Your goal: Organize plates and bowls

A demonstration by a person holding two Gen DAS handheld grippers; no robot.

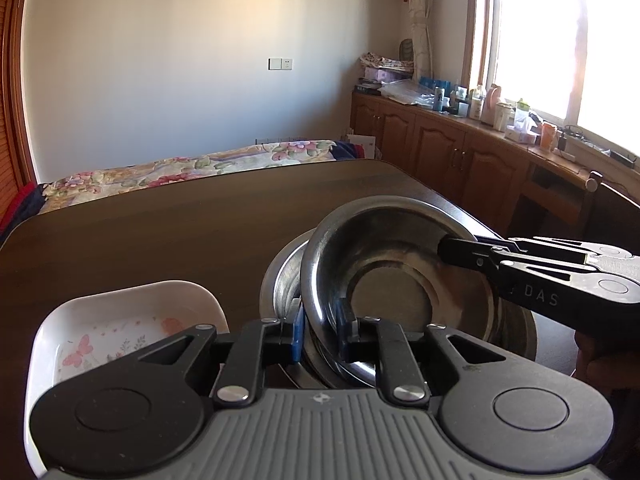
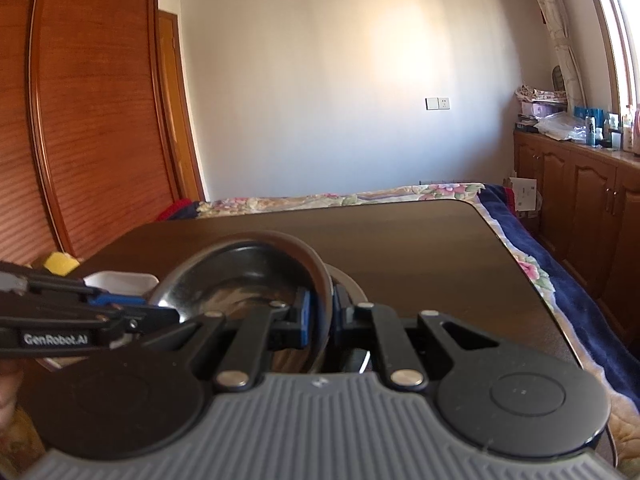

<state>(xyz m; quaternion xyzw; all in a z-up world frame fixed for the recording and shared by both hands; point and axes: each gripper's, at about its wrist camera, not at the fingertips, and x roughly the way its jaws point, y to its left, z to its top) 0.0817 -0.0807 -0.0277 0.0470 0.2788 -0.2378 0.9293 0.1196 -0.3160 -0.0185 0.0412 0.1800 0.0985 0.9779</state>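
You're mid-stack — the steel bowl point(image 1: 396, 276) sits tilted, lower right of centre in the left wrist view, over a second metal bowl point(image 1: 280, 280) on the dark table point(image 1: 160, 232). Both tools are pinched on its rim: your left gripper point(image 1: 320, 332) at the near edge, your right gripper point(image 2: 320, 316) on the far side, reaching in from the right of the frame. Next, I'd judge, level the bowl and seat it in the one beneath. The white floral dish point(image 1: 120, 320) waits lower left, just beside.
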